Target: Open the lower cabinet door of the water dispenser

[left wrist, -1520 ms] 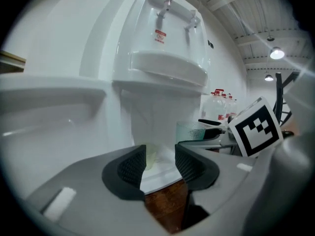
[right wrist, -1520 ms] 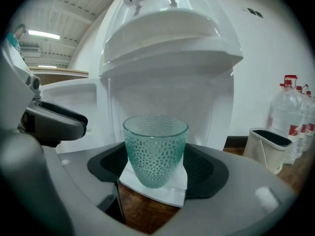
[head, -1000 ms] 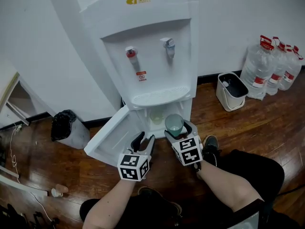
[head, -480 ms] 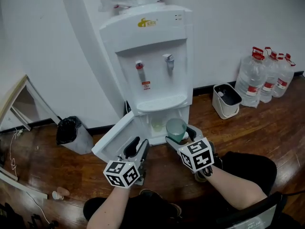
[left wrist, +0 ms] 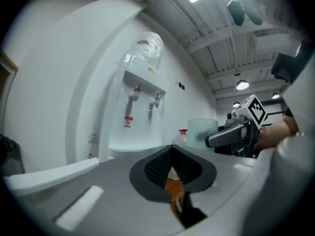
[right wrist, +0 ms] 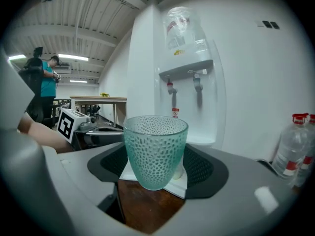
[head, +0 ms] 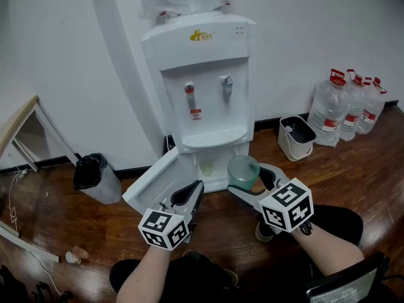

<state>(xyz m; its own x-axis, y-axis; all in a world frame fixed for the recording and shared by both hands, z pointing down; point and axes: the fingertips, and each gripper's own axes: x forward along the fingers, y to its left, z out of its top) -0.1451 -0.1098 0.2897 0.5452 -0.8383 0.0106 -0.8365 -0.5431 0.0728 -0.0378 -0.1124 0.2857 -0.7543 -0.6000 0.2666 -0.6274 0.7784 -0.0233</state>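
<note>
The white water dispenser stands against the wall. Its lower cabinet door hangs open, swung out to the left, and the cabinet's inside shows. My right gripper is shut on a teal dimpled glass cup, held upright in front of the cabinet; the cup fills the right gripper view. My left gripper hovers by the door's free edge, apart from it. Its jaws have just been closing and stand at a narrow gap with nothing between them.
A black-bagged bin sits left of the dispenser. A white bin and several water bottles stand to the right. A table frame is at the far left. A person stands far off.
Both grippers have risen and drawn back from the open cabinet, the cup still in the right one. The left jaws stand closer together. More of the dispenser's top shows.
</note>
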